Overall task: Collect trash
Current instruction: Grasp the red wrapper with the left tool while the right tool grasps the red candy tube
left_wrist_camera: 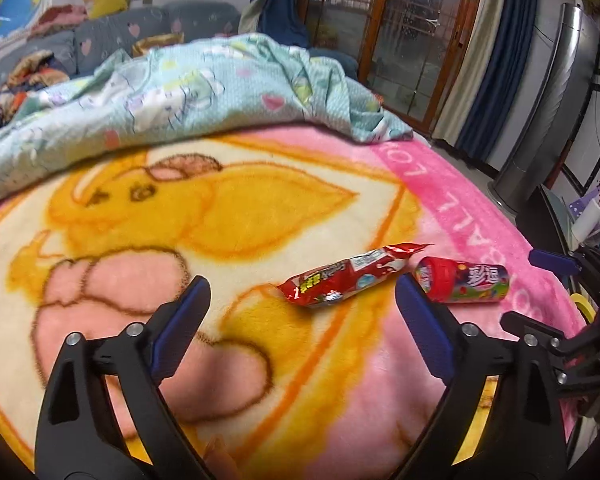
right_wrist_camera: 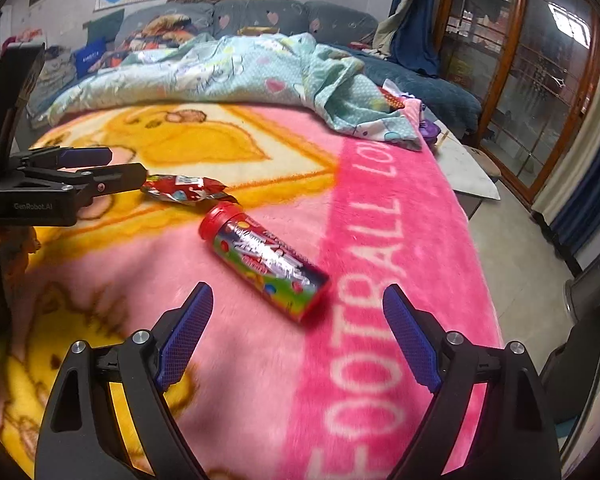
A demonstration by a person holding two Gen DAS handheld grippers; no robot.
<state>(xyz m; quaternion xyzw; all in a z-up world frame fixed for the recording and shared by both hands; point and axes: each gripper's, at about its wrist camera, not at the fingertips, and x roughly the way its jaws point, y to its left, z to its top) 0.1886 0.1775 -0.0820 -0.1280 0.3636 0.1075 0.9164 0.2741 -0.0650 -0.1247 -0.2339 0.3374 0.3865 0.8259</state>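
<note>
A crumpled red snack wrapper (left_wrist_camera: pixel 340 276) (right_wrist_camera: pixel 184 188) lies on the pink and yellow plush blanket (left_wrist_camera: pixel 440 184). Just right of it lies a red-capped candy tube (left_wrist_camera: pixel 464 280) (right_wrist_camera: pixel 264 264) on its side. My left gripper (left_wrist_camera: pixel 301 280) hovers open over the blanket, the wrapper just ahead between its blue pads, untouched. My right gripper (right_wrist_camera: pixel 297 290) is open too, and the tube's bottom end lies between its fingertips without contact. Each gripper shows in the other's view: the right one (left_wrist_camera: pixel 520 286) at the right edge, the left one (right_wrist_camera: pixel 127 162) at the left, its tip beside the wrapper.
A light blue patterned quilt (left_wrist_camera: pixel 200 92) (right_wrist_camera: pixel 236 68) is bunched across the far side of the bed. Behind it stands a grey sofa (right_wrist_camera: pixel 260 16) piled with clothes. The bed's right edge drops to a tiled floor (right_wrist_camera: pixel 512 248), with a tower fan (left_wrist_camera: pixel 552 112) and glass doors (right_wrist_camera: pixel 540 80) beyond.
</note>
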